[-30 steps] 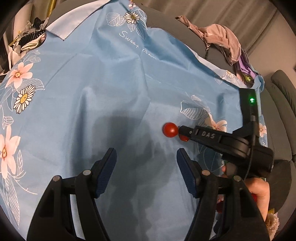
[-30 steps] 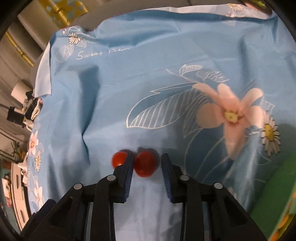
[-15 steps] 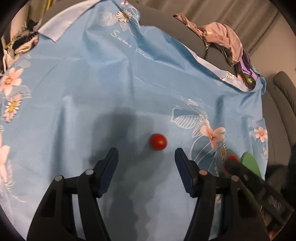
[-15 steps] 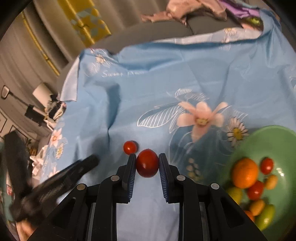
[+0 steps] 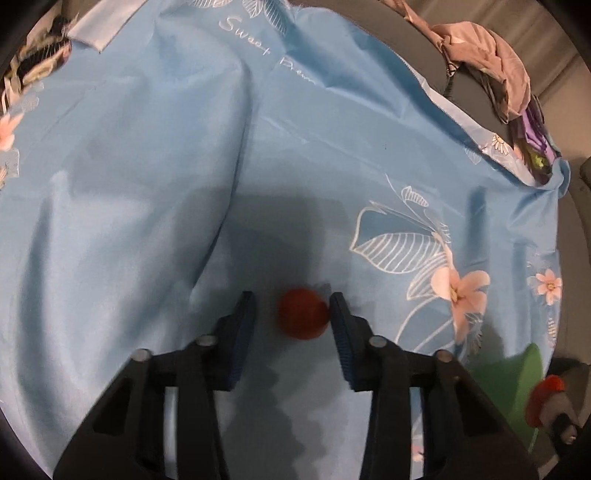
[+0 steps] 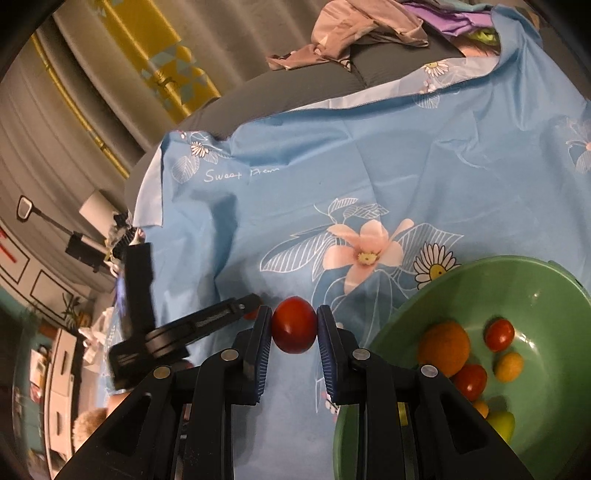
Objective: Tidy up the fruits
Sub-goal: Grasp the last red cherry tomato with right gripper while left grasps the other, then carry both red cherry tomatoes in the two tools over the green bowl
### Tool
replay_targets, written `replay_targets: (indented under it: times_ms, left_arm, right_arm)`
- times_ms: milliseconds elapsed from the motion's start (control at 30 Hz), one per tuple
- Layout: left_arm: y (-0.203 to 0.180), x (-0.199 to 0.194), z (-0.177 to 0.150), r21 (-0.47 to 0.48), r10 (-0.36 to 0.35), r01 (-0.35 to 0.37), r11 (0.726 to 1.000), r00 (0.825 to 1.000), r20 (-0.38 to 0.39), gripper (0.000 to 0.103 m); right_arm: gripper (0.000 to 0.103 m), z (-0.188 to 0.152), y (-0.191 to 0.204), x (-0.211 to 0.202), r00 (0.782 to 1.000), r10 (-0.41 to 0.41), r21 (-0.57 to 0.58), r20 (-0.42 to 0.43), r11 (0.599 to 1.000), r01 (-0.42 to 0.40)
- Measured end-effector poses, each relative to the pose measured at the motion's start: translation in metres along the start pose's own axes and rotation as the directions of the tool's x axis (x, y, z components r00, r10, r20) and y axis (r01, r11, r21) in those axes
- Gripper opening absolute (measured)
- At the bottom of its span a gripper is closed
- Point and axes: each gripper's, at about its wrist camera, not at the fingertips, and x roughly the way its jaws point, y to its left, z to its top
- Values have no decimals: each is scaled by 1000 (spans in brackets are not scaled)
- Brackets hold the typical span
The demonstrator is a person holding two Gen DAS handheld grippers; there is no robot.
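A blue flowered sheet is being spread over a grey sofa; crumpled pinkish clothes are being left lying beyond the sheet's far edge.

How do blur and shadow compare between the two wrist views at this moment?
Left wrist: the tomato on the cloth is smeared by motion blur, inside a broad dark shadow. Right wrist: the held tomato and the bowl look sharp; the far left edge is blurred.

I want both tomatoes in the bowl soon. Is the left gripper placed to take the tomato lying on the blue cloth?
Probably yes. The small red tomato lies on the blue cloth between the left gripper's closing fingers, touching the right-hand one, a gap at the other. Nothing blocks it.
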Motion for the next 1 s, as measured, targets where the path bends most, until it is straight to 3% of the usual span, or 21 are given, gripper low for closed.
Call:
replay_targets:
  times_ms: [100, 267, 400, 700, 800, 1000]
  left_arm:
    - [0, -1, -1, 6, 23, -23, 1000, 999, 25, 27]
    - [8, -12, -7, -47, 4, -2, 999, 1000, 30, 27]
    - [10, -49, -22, -25, 16, -13, 1000, 994, 107, 27]
    - [8, -134, -85, 34, -43, 36, 999, 968, 246, 27]
    - [7, -150, -105, 40, -42, 32, 999, 958, 285, 27]
    - [-12, -171, -132, 94, -110, 85, 992, 943, 314, 27]
  right_arm:
    - [27, 0, -1, -4, 1000, 8, -1, 9, 1000, -8]
    - [27, 1, 0, -6, 1000, 11, -6, 12, 1000, -11]
    - [27, 0, 4, -9, 1000, 25, -20, 13, 1000, -24]
    - [27, -19, 22, -24, 998, 62, -57, 28, 997, -61]
    - [27, -37, 26, -27, 997, 73, -65, 12, 995, -72]
    - [27, -61, 21, -40, 998, 55, -69, 19, 996, -54]
